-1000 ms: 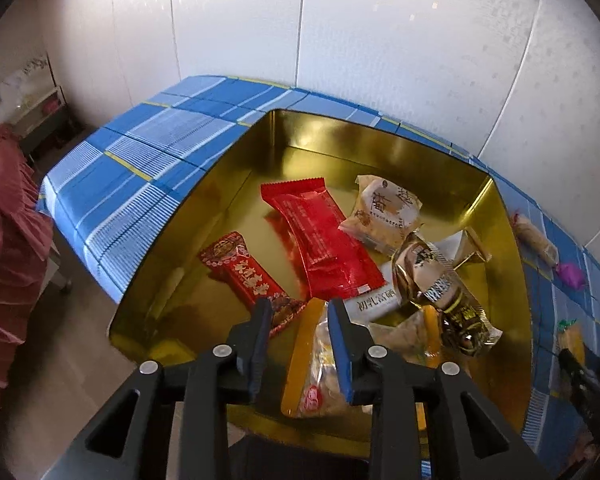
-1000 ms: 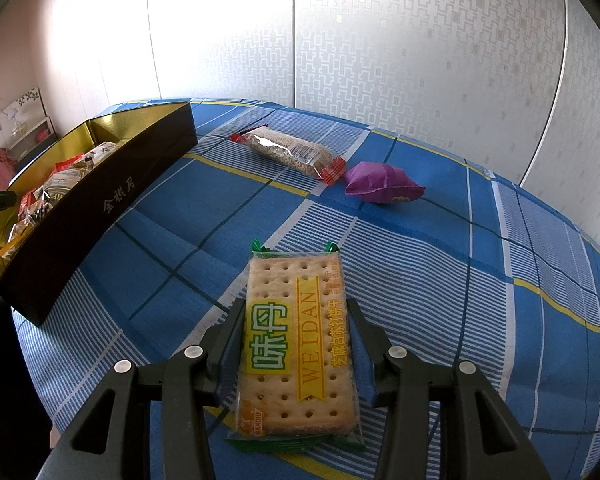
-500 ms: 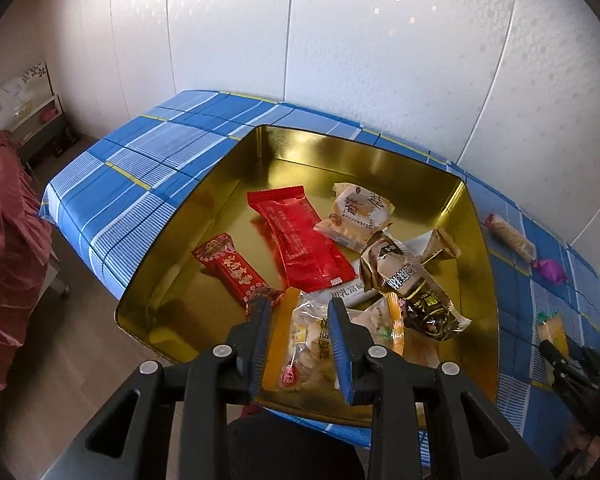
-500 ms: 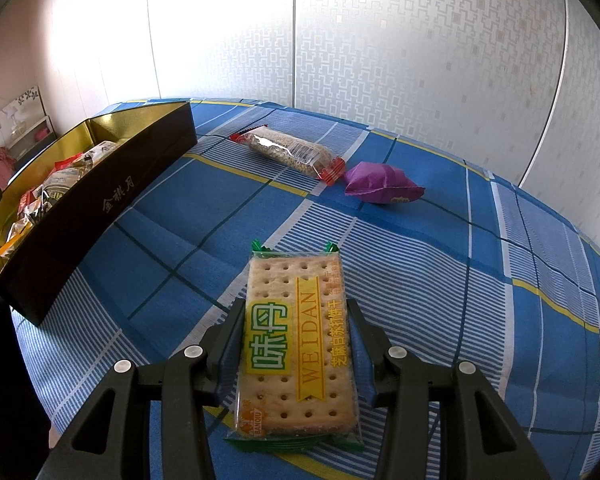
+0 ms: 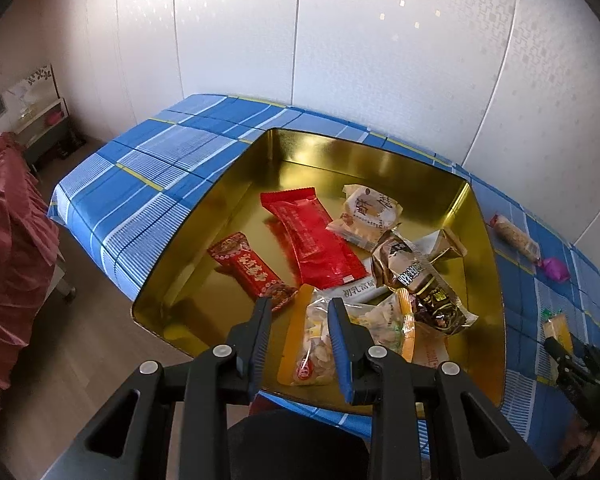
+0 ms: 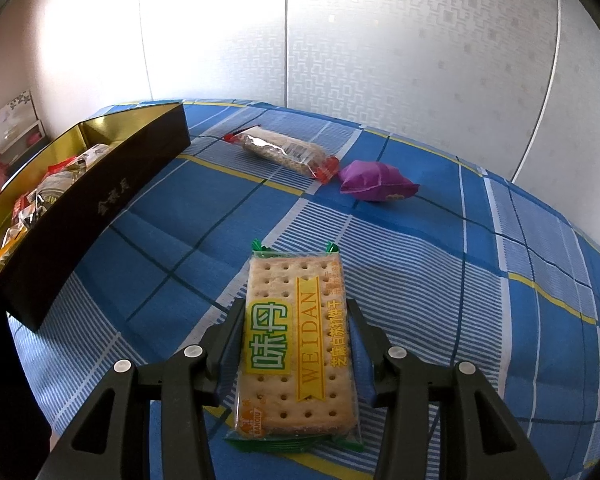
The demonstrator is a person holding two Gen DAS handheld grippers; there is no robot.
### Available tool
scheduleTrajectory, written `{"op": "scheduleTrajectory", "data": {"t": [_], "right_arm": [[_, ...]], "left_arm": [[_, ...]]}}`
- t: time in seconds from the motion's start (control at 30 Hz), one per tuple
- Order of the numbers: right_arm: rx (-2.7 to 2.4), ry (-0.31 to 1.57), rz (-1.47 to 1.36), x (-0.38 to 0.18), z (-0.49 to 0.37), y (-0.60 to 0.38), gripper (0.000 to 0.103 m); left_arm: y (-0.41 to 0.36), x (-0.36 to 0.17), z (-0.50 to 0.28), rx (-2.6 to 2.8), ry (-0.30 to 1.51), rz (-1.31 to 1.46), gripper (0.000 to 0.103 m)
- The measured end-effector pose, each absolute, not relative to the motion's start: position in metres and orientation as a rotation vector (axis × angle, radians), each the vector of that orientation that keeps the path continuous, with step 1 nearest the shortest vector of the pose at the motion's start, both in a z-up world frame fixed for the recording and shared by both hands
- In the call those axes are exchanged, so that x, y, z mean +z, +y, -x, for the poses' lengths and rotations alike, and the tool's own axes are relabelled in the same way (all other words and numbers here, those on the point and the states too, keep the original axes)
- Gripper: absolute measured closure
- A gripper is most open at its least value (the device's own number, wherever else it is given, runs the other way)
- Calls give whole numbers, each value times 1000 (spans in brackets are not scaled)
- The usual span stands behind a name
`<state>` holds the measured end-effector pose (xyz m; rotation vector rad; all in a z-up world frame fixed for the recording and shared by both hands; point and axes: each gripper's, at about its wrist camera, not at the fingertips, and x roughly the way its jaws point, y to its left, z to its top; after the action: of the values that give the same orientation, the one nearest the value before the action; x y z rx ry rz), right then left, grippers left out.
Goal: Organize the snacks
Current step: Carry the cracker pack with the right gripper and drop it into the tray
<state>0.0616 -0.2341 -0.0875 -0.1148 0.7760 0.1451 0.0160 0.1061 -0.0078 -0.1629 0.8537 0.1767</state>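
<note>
A gold-lined box [image 5: 292, 152] with dark outer walls [image 6: 100, 200] holds several snack packs, among them a long red pack [image 5: 312, 240] and a clear bag of chips [image 5: 320, 344]. My left gripper [image 5: 300, 312] hangs open and empty above the box's near end. My right gripper [image 6: 296, 316] sits low on the blue plaid tablecloth, its fingers [image 6: 232, 328] against both sides of a cracker pack [image 6: 296, 340] that lies flat. A clear-wrapped grain bar [image 6: 284, 152] and a purple packet [image 6: 372, 182] lie farther back on the cloth.
The table's near-left corner drops to a wooden floor [image 5: 68, 360]. A red fabric [image 5: 8, 240] hangs at the left. White wall panels stand behind the table. The right gripper also shows in the left wrist view [image 5: 572, 364] at the far right.
My left gripper has risen and pulled back from the box, empty. The right gripper and cracker pack have not moved.
</note>
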Motion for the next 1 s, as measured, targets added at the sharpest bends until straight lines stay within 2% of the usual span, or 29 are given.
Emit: {"op": "scheduleTrajectory", "data": {"t": [0.2,0.4,0.67,1.0], "right_arm": [[91,826,85,-82,-67,-230,56],[175,795,5,-49,-69,-212,56],[353,775,7,-10,-80,-154,56],[486,780,48,10,-102,-81,56]], "left_arm": [[109,-5,-12,194,832,144,73],[112,-4,-10,206,812,136,73],[118,-8,-10,208,813,147,73],[130,-13,-11,223,816,162,73]]}}
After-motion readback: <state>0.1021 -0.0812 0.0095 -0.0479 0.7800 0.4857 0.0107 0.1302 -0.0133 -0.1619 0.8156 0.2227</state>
